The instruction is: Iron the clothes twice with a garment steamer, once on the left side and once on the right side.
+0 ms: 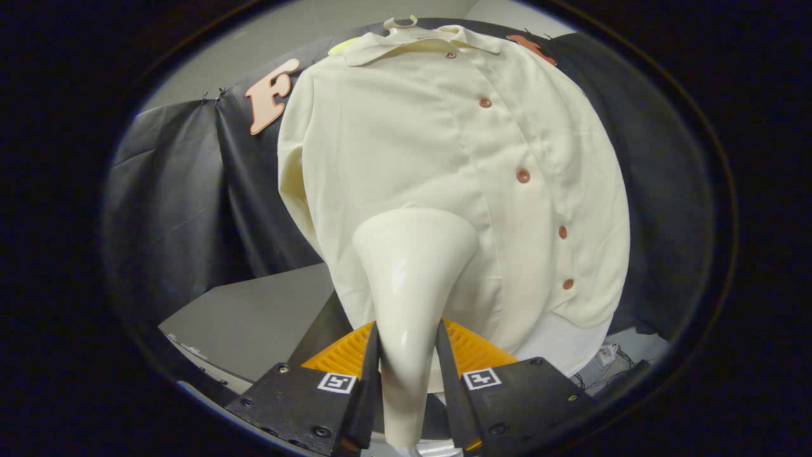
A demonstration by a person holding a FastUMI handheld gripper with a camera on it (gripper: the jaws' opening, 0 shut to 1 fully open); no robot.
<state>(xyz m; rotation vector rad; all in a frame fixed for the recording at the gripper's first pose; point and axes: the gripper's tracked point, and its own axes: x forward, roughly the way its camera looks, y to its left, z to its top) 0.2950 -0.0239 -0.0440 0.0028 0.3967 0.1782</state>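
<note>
The camera rides on the tongs (pixel 407 355), looking forward and slightly upward, close to the hanging shirt (pixel 444 158).

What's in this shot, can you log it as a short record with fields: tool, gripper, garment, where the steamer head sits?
tool: cream garment steamer, wide head pointing at the shirt
gripper: gripper shut on the steamer's neck, one finger on each side
garment: pale yellow shirt, hanging, buttoned with brown buttons
steamer head position: at the shirt's lower front, to one side of the button row
backdrop: black cloth
</note>
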